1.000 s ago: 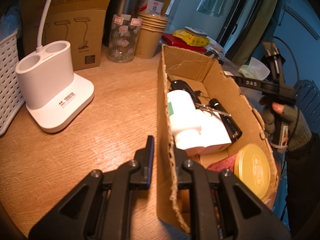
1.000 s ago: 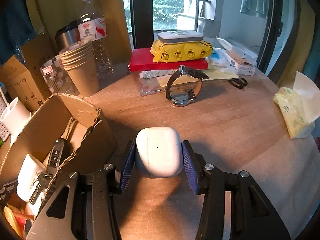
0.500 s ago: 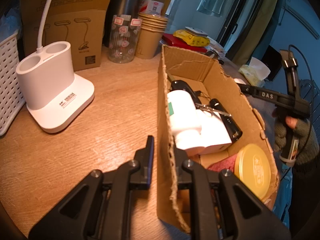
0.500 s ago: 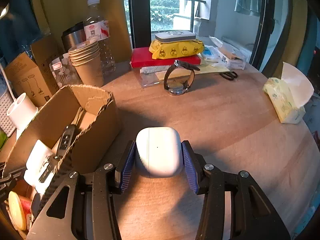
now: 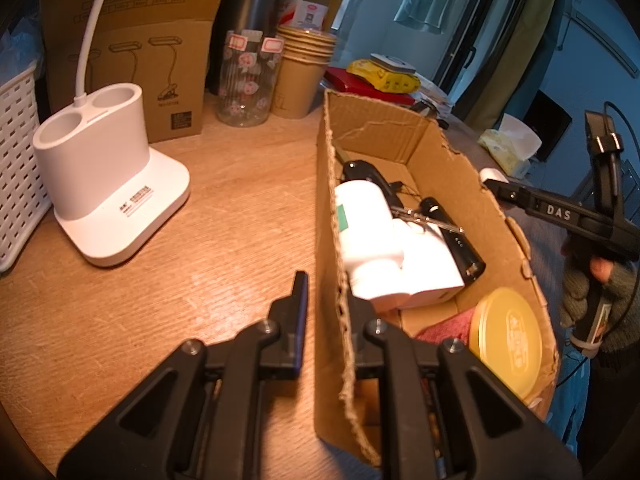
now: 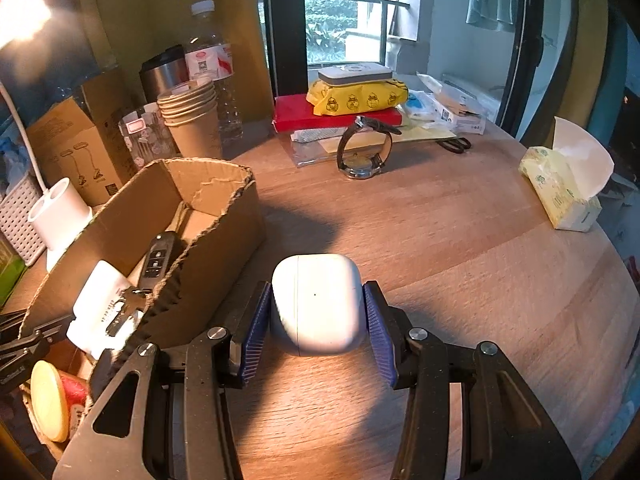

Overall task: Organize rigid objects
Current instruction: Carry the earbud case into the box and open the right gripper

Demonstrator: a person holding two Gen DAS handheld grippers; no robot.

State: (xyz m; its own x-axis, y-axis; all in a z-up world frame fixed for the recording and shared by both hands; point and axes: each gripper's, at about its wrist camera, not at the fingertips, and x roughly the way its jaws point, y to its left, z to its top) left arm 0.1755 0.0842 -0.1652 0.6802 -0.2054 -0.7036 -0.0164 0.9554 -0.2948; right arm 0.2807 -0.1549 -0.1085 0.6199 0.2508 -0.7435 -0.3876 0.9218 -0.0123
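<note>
White earbud case (image 6: 318, 302) clamped between blue pads of right gripper (image 6: 318, 326), held above wooden table (image 6: 460, 240), just right of cardboard box (image 6: 224, 216). Left gripper (image 5: 326, 300) pinches box's near side wall, jaws narrow, one finger outside, one inside. Box holds white bottle (image 5: 366, 220), white carton (image 5: 428, 268), black car key (image 6: 158, 258), yellow round tin (image 5: 506, 330), red cloth (image 5: 444, 328). On table beyond: wristwatch (image 6: 364, 148), paper cup stack (image 6: 192, 116), tissue pack (image 6: 560, 188), white lamp base (image 5: 104, 184).
</note>
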